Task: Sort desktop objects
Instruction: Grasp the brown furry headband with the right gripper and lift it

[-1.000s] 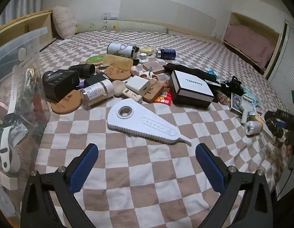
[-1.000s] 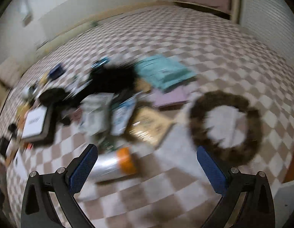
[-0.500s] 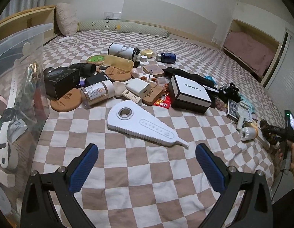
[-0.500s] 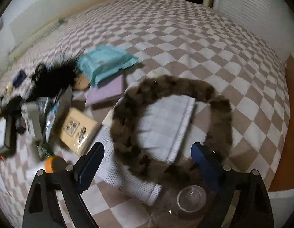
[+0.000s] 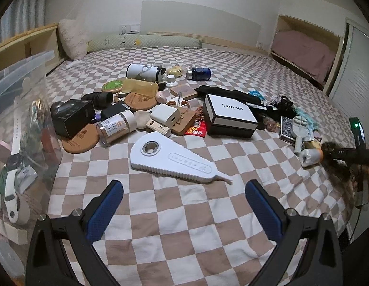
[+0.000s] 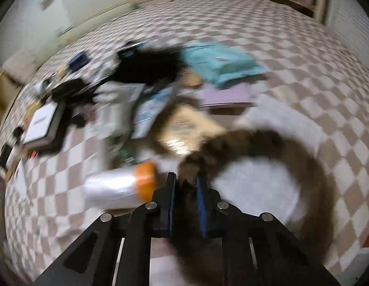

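My right gripper (image 6: 185,186) is shut on a brown furry ring (image 6: 310,164), holding it by its near edge and lifted above the checkered bed; the right wrist view is blurred by motion. The ring also shows in the left wrist view (image 5: 336,166) at the far right, under the right gripper. My left gripper (image 5: 184,205) is open and empty above the bed, just short of a white teardrop-shaped tool (image 5: 170,157). Behind the tool lies a pile of small items with a black-and-white box (image 5: 229,116).
A clear plastic bin (image 5: 20,124) with watches and small items stands at the left. A silver roll with an orange end (image 6: 120,186), a teal packet (image 6: 220,64), a purple pad (image 6: 227,97) and a white sheet (image 6: 263,178) lie near the ring.
My right gripper has shut on the furry ring's near edge and lifted it, swinging left. My left gripper has stayed open and nearly still.
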Tool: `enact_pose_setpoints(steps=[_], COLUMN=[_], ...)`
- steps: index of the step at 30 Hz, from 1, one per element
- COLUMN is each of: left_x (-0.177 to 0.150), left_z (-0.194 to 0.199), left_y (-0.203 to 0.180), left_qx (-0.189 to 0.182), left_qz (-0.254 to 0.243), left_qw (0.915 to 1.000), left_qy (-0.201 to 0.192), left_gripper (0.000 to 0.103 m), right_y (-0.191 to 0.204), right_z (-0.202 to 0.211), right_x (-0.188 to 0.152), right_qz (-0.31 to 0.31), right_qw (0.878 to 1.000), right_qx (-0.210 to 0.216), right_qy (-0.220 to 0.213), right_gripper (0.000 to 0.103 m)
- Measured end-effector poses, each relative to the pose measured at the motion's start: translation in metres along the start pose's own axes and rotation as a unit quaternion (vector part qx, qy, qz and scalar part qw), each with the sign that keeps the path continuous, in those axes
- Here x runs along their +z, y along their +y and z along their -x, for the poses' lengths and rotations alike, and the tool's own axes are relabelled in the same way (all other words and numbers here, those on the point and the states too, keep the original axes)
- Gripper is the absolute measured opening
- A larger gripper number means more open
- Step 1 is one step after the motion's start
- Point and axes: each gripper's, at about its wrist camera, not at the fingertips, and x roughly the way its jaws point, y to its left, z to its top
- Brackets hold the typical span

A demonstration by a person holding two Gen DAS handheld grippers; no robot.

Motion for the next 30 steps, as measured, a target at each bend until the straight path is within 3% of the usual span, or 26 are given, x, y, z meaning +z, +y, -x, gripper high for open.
enact_pose_setpoints(steps=[9, 16, 22, 30], left_x=[0.001, -0.001, -0.003, 0.0], left_z=[0.002, -0.002, -0.003, 0.001], left_y=[0.009, 0.008, -0.001, 0.011], left_qx=[-0.014, -0.026, -0.032, -0.02], left_qz=[0.024, 0.028, 0.012, 0.026], left_qw=[0.9996, 0.9992, 0.9994, 0.9995], left_qy=[-0.001, 0.007, 0.009, 0.001], left_gripper=[0.103, 0.103, 0.102, 0.102], right_y=[0.064, 0.128, 0.171, 0.227], right_z=[-0.002, 0.004, 0.007, 0.012], right_x=[-0.021, -0.05, -0.07, -0.106], right_qz=[0.036, 0.105, 0.141, 0.187], right_qw=[0.992, 0.975, 0.954, 0.917], right_qx=[0.114, 0.182, 0.246, 0.327], right_qy=[0.041, 0.072, 0.099, 0.13], right_gripper=[0.014, 0.014, 0.014, 0.014])
